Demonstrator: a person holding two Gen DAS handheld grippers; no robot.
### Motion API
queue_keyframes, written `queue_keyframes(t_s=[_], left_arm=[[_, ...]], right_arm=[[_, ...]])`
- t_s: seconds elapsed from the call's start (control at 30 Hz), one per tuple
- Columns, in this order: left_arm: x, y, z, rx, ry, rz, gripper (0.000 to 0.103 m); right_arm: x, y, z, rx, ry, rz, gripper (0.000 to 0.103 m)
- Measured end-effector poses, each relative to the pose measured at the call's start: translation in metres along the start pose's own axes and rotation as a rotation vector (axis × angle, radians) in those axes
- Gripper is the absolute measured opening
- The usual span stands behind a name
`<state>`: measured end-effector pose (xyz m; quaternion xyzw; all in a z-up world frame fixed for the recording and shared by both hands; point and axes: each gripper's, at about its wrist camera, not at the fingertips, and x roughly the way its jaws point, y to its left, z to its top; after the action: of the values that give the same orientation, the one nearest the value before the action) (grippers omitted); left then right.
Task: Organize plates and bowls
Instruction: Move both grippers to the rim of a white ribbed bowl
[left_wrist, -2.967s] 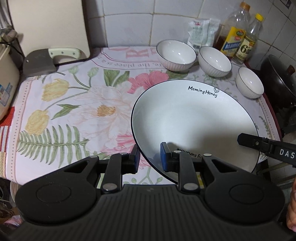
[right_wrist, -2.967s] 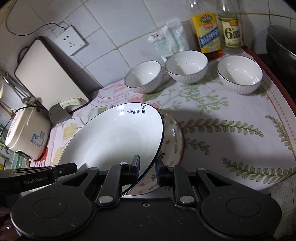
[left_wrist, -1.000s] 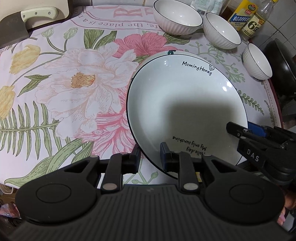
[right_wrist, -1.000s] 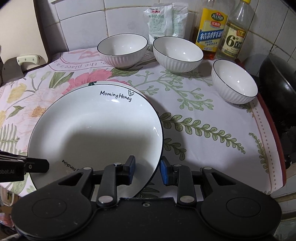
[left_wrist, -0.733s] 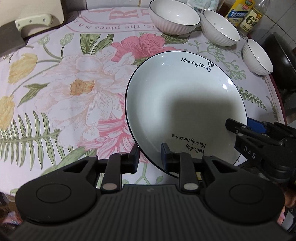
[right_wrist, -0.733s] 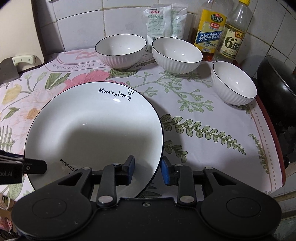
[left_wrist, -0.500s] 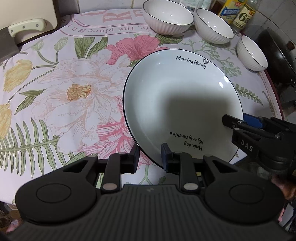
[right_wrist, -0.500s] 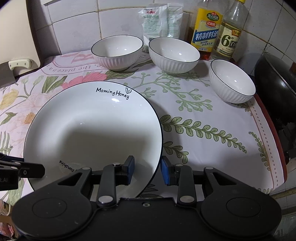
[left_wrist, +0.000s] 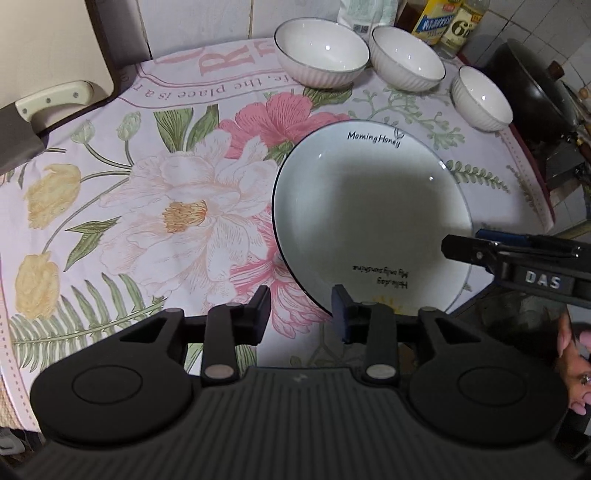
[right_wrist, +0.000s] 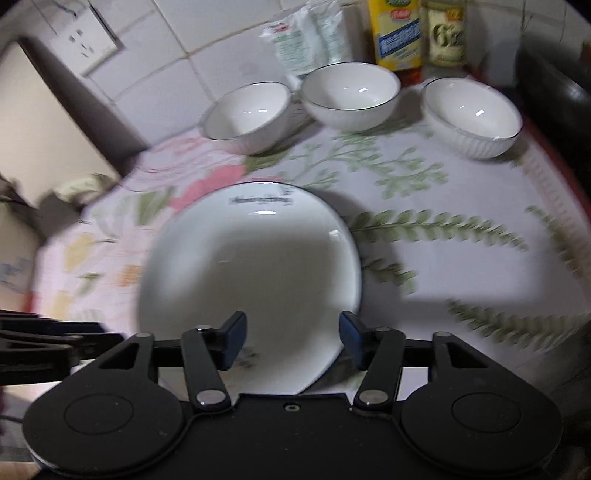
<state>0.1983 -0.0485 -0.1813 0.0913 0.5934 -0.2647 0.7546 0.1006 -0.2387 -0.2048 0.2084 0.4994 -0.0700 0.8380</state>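
— Both sets of my jaws are opening at once. My left gripper (left_wrist: 300, 309) has let go of the near rim of the wide white ceramic plate with the thin black edge and small lettering (left_wrist: 369, 218); the rim now runs free through the gap, no pad pressing on it. A second ago those fingers were pinched on it.

— And the right?

— Same story. My right gripper (right_wrist: 291, 338) stands wide, the plate's near edge showing loose between the blue pads. In the left view it reaches in from three o'clock, just beside the plate's right edge.

— So where is the plate?

— Flat on the flowered pink-and-green tablecloth (left_wrist: 147, 206), down from the tilt I carried it at three seconds ago. It seems to sit atop a patterned dish, only a sliver of which peeks out at six o'clock.

— What does that mean for the job?

— I judge the plate placed. Three white ribbed bowls with dark rims (left_wrist: 321, 55) wait apart in a row at twelve to one o'clock, in front of the oil bottles (left_wrist: 437, 20); stacking them looks like the next piece.
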Motion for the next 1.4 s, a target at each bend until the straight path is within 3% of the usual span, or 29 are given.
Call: queue_keyframes(t_s=[0.17, 0.2, 0.4, 0.5, 0.7, 0.83, 1.03, 1.17, 1.4], left_arm=[[-0.028, -0.006, 0.006, -0.012, -0.06, 0.016, 0.043], [-0.033, -0.008, 0.007, -0.026, -0.078, 0.023, 0.049], [-0.062, -0.017, 0.015, -0.134, -0.182, 0.079, 0.056], [-0.072, -0.028, 0.02, -0.169, -0.213, 0.123, 0.063], [-0.08, -0.046, 0.033, -0.21, -0.28, 0.149, 0.066], [-0.079, -0.058, 0.045, -0.225, -0.334, 0.163, 0.067], [-0.06, -0.061, 0.062, -0.274, -0.387, 0.092, 0.067], [-0.04, -0.054, 0.069, -0.308, -0.422, 0.052, 0.067], [-0.005, -0.033, 0.087, -0.361, -0.431, 0.023, 0.067]], right_arm=[[-0.026, 0.008, 0.013, -0.046, -0.04, 0.101, 0.066], [-0.032, 0.009, 0.017, -0.068, -0.055, 0.119, 0.066], [-0.064, 0.011, 0.048, -0.205, -0.107, 0.238, 0.066], [-0.082, 0.012, 0.062, -0.28, -0.136, 0.274, 0.066], [-0.104, 0.005, 0.083, -0.433, -0.226, 0.331, 0.066], [-0.103, -0.001, 0.095, -0.511, -0.282, 0.323, 0.066], [-0.073, -0.006, 0.102, -0.673, -0.321, 0.237, 0.068], [-0.043, -0.005, 0.105, -0.704, -0.338, 0.156, 0.075], [0.012, -0.003, 0.112, -0.707, -0.348, 0.188, 0.084]])
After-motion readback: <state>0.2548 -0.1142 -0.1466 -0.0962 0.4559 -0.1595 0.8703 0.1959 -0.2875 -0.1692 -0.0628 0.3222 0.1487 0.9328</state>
